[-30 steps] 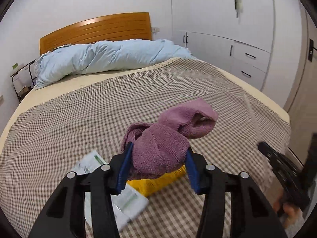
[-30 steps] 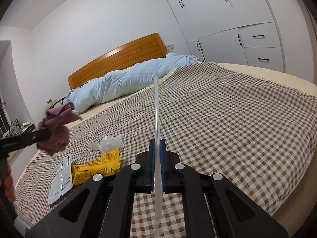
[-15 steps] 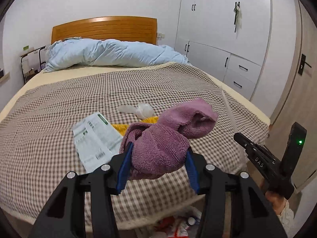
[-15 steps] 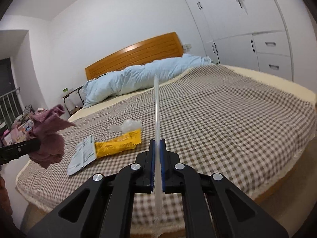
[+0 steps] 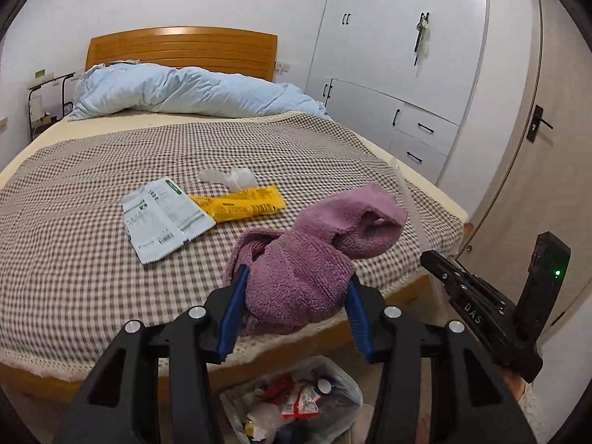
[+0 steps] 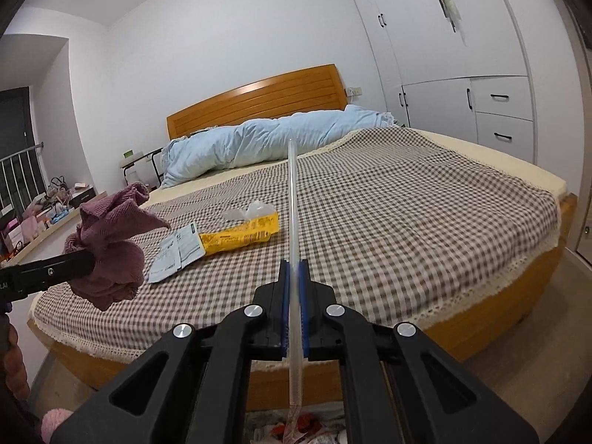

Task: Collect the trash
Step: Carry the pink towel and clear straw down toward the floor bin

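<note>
Left gripper (image 5: 294, 314) pinched a purple fleece cloth (image 5: 314, 255), right gripper (image 6: 294, 310) a clear straw (image 6: 292, 199); a yellow wrapper (image 5: 240, 203) and a white packet (image 5: 162, 218) remained on the bed (image 5: 74, 259).

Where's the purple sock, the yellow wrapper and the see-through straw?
purple sock (image 5: 299, 281), left wrist view, fuzzy middle.
yellow wrapper (image 5: 240, 205), left wrist view, middle.
see-through straw (image 6: 293, 199), right wrist view, shaft above the jaws.

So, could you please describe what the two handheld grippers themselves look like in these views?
Both are matte black plastic frames with triangular cut-outs and round silver bolt heads. The left gripper and right gripper each carry blue ribbed pads on the inner finger faces. Seen from the side, the right gripper bears white letters, "DAS", and an upright black block with a small green light. No cables or sleeves show.
</note>
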The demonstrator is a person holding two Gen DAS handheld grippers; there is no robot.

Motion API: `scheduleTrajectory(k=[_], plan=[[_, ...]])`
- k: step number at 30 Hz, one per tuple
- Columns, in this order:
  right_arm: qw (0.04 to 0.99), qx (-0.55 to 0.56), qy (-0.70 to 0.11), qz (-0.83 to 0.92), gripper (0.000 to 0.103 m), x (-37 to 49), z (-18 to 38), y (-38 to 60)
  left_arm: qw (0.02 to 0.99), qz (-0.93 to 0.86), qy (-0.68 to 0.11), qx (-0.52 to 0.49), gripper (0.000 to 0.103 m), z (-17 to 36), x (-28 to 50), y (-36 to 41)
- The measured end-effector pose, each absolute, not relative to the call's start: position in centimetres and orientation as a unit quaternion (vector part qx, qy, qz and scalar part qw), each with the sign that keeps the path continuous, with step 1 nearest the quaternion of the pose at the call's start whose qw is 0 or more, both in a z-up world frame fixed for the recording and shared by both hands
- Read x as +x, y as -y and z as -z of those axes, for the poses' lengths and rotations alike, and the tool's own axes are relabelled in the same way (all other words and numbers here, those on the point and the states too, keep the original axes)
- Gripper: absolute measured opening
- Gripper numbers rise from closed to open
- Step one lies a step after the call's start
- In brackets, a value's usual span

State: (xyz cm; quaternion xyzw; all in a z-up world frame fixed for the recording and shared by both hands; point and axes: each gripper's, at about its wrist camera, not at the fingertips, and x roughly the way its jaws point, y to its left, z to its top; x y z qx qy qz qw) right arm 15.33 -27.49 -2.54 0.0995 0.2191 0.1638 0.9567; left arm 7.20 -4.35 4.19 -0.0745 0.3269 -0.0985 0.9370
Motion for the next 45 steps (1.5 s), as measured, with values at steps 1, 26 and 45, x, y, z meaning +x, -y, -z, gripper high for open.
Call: scheduleTrajectory(k=[1,26,45], plan=[[0.957,0.1,-0.219,-0.163,0.005,15.0,2.5,27.5,0.937,0.1,-0.326,-0.075,0.047,-4.2,6.9,4.4],[0.953,0.078,-0.236,-0.176,0.005,8.5,4.9,27.5,0.936,0.133,-0.324,-0.045,0.047,-2.4,0.1,6.9],[0.939,0.065,-0.289,-0.176,0.005,5.5,10.3,27.2,0.916,0.142,-0.37,-0.055,0.047,3.9,-1.9,7.1]])
